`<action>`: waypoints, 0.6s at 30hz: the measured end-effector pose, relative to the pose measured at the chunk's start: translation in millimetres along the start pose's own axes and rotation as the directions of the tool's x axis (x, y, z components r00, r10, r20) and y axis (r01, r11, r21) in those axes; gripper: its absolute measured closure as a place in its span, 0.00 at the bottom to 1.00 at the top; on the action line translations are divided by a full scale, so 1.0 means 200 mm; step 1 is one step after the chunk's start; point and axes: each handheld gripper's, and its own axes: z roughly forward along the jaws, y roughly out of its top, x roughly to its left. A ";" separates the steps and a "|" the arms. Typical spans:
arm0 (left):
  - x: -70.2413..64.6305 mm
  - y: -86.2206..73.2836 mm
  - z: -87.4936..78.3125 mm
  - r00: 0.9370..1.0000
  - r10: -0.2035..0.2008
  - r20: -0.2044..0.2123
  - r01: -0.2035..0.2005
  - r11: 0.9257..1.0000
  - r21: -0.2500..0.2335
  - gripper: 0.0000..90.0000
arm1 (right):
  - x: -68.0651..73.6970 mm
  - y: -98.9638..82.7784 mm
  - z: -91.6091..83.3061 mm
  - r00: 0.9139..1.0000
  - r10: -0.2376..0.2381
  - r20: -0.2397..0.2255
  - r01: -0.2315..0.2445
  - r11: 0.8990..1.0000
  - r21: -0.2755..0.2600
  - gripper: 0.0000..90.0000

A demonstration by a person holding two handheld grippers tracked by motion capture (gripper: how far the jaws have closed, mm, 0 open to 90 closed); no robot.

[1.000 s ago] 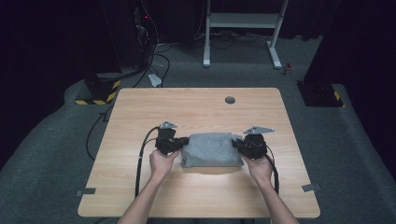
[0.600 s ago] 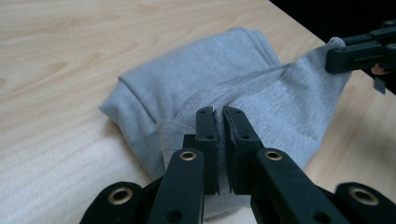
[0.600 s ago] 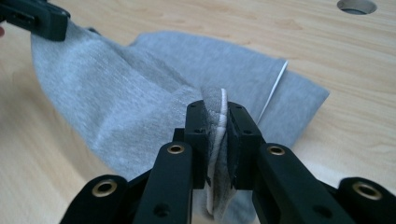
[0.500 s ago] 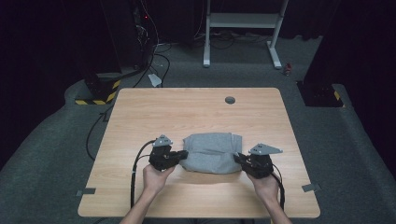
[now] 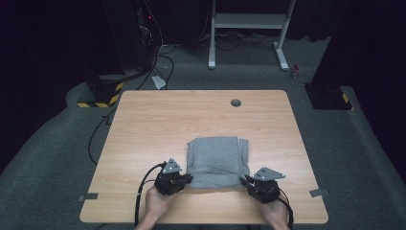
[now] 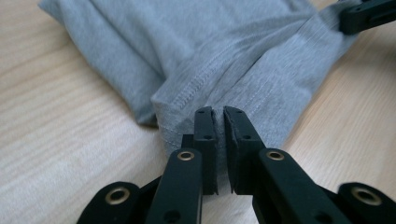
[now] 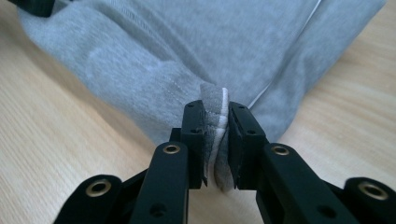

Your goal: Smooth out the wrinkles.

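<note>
On the near half of the wooden table (image 5: pixel 158 120) lies a folded grey garment (image 5: pixel 218 160), a jersey-knit piece with stitched hems, its near edge close to the table's front edge. The fold sits roughly square, with a narrower layer showing along its right side in the high view.

The left gripper (image 5: pixel 186 179) sits at the garment's near-left corner, held by the person's left hand (image 5: pixel 158 203), its cable looping off towards the table's front-left. In the left gripper view its jaws (image 6: pixel 215 116) stand nearly together with a thin slit between them, their tips at the edge of the grey cloth (image 6: pixel 233 60); whether cloth is pinched there I cannot tell.

The right gripper (image 5: pixel 246 181) sits at the near-right corner, held by the right hand (image 5: pixel 276 213). In the right gripper view (image 7: pixel 215 119) a thick bunch of folded grey fabric (image 7: pixel 215 100) stands up between the jaws, which have just been easing apart, and both pads press on it.

A small round grommet (image 5: pixel 235 102) is set in the table's far edge, well apart from the garment.
</note>
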 end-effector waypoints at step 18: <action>0.21 0.16 0.14 0.989 -0.130 -0.068 0.126 0.991 -0.053 0.93 | -0.17 0.21 0.25 0.992 -0.010 0.126 -0.002 0.995 0.096 0.86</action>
